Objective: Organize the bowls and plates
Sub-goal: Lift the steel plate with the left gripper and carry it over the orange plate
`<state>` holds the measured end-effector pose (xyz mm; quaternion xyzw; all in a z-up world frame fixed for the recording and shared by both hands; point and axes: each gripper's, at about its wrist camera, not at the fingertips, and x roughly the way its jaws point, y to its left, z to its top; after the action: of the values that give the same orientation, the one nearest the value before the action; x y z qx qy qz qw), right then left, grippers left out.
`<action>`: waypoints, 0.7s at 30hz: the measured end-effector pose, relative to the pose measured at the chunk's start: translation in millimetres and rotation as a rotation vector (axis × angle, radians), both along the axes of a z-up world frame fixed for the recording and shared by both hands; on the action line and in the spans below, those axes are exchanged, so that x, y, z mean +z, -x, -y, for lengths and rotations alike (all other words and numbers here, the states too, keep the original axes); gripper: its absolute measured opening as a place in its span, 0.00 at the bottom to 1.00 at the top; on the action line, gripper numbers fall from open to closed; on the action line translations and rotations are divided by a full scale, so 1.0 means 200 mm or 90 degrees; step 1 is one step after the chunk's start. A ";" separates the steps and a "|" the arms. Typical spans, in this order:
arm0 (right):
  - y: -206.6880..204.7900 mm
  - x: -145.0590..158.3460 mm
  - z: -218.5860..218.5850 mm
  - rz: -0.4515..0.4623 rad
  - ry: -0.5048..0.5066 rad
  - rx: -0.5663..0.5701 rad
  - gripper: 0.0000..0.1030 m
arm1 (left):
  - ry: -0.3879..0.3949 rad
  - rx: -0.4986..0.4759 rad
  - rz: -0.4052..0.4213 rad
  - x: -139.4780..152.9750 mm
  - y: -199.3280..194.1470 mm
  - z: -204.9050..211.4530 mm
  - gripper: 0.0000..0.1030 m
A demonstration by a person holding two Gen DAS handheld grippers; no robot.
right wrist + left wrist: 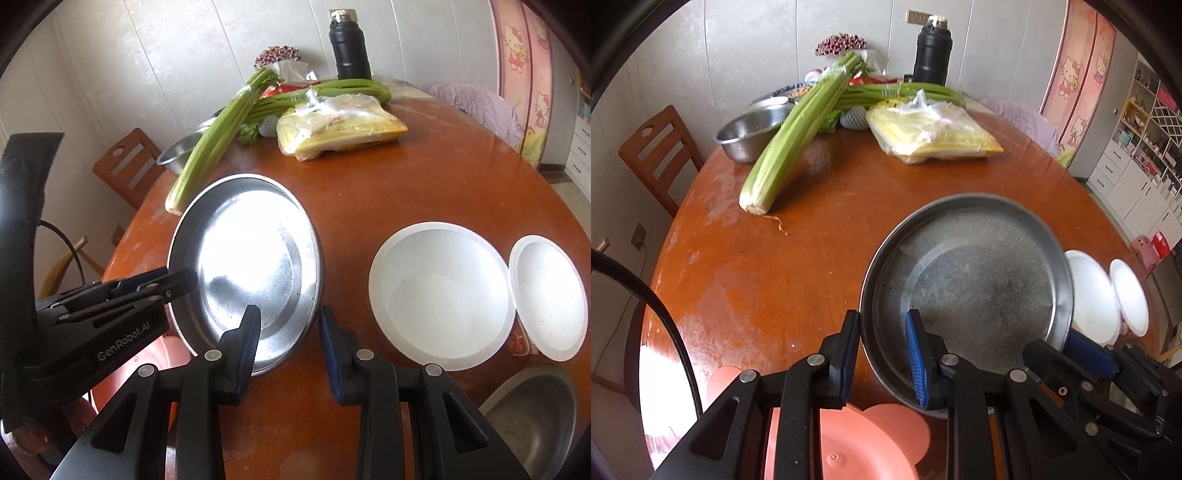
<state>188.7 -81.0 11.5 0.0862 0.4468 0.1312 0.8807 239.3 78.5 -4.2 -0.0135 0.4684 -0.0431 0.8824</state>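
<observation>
A wide, shallow steel plate is held tilted over the round wooden table, and both grippers hold its rim. My left gripper is shut on the plate's near left rim, one pad inside and one outside. My right gripper is shut on the near right rim of the steel plate. Each gripper shows in the other's view: the right gripper at the plate's right edge, the left gripper at its left edge. A large white bowl and a smaller white bowl sit to the right.
A pink plate lies under my left gripper at the table's near edge. A steel bowl sits at the near right. Celery, another steel bowl, a yellow bag and a black flask fill the far side. A wooden chair stands at left.
</observation>
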 end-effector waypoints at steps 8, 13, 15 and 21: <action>0.04 0.06 0.02 0.023 -0.008 0.002 0.34 | -0.006 -0.001 0.039 0.12 0.08 0.02 0.25; 0.08 0.12 -0.01 0.038 -0.014 0.019 0.34 | -0.003 0.007 0.057 0.18 0.14 -0.01 0.25; 0.11 0.14 -0.02 0.045 -0.016 0.025 0.34 | -0.002 0.012 0.064 0.20 0.18 -0.03 0.25; 0.19 0.21 -0.08 0.069 -0.017 0.056 0.34 | 0.002 0.033 0.092 0.27 0.29 -0.10 0.25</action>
<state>151.2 -64.9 54.4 0.0712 0.4000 0.1801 0.8958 181.9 98.0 50.7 -0.0235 0.4032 -0.0220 0.9145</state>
